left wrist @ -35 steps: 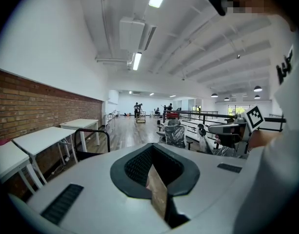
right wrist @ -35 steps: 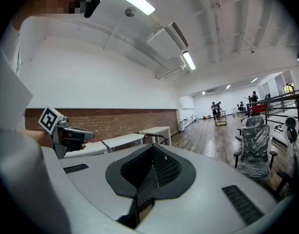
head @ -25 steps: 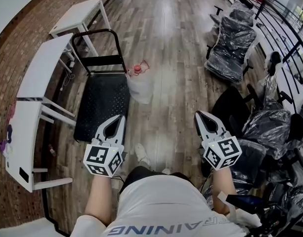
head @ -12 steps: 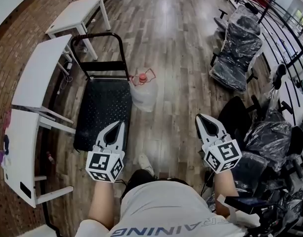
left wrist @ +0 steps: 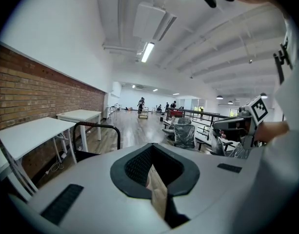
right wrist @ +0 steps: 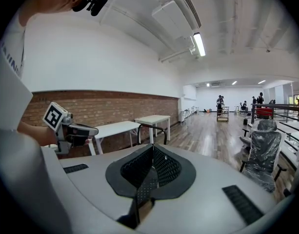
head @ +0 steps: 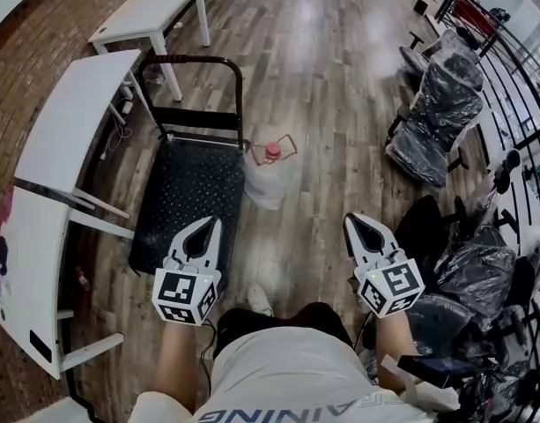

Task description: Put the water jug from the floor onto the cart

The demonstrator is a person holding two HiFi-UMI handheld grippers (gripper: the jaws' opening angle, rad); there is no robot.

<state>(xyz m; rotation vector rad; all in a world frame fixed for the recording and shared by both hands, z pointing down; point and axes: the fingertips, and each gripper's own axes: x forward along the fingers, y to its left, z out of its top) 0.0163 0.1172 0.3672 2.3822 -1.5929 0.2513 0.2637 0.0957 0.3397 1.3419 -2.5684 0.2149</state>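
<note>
We were looking down a long wooden floor (head: 331,104), with the black platform cart (head: 186,192) standing on it, its deck bare. The water jug (head: 270,176) stood upright on the floor just beside the cart's right edge. Our left gripper (head: 213,222) and right gripper (head: 350,220) hung well short of it, jaws clenched on nothing. Our call: open both jaws early, take the red handle (head: 285,141) above the cap (head: 272,152), and steady the body, as it looked heavy.
</note>
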